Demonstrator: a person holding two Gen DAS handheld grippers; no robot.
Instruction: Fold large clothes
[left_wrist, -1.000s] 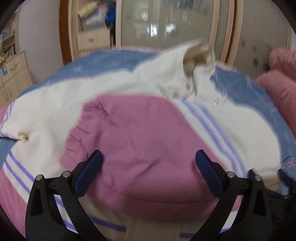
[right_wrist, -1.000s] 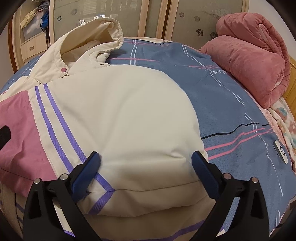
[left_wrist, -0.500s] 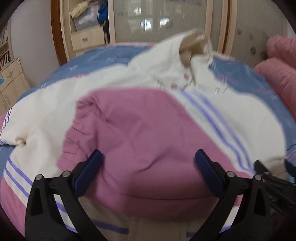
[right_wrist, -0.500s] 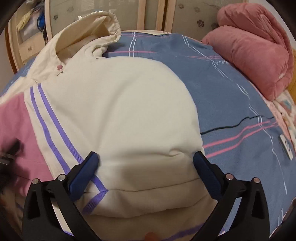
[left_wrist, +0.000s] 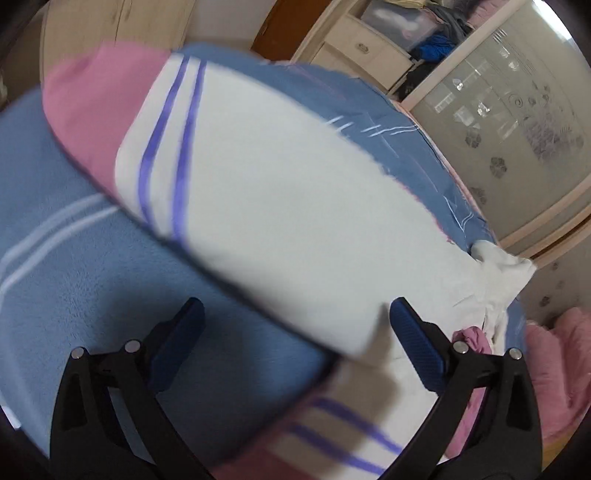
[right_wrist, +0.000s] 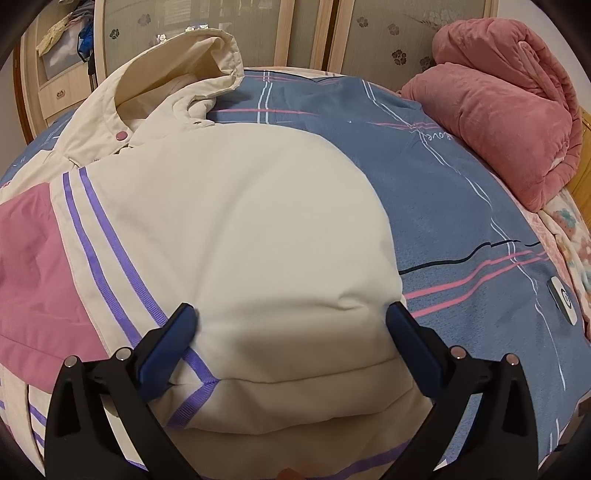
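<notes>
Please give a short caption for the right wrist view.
Open right gripper over a cream jacket on a blue bedsheet.

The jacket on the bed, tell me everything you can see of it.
The jacket is a puffy, padded cream garment with a pink panel, paired purple stripes, a hood and pink snaps. It lies spread on the blue striped bedsheet. The open right gripper straddles its folded lower edge. In the blurred left wrist view a cream sleeve with a pink end stretches across the sheet.

The left wrist view is smeared, so the jacket sleeve (left_wrist: 258, 206) looks fuzzy (its pink cuff too), covering the bed (left_wrist: 92, 280).
</notes>
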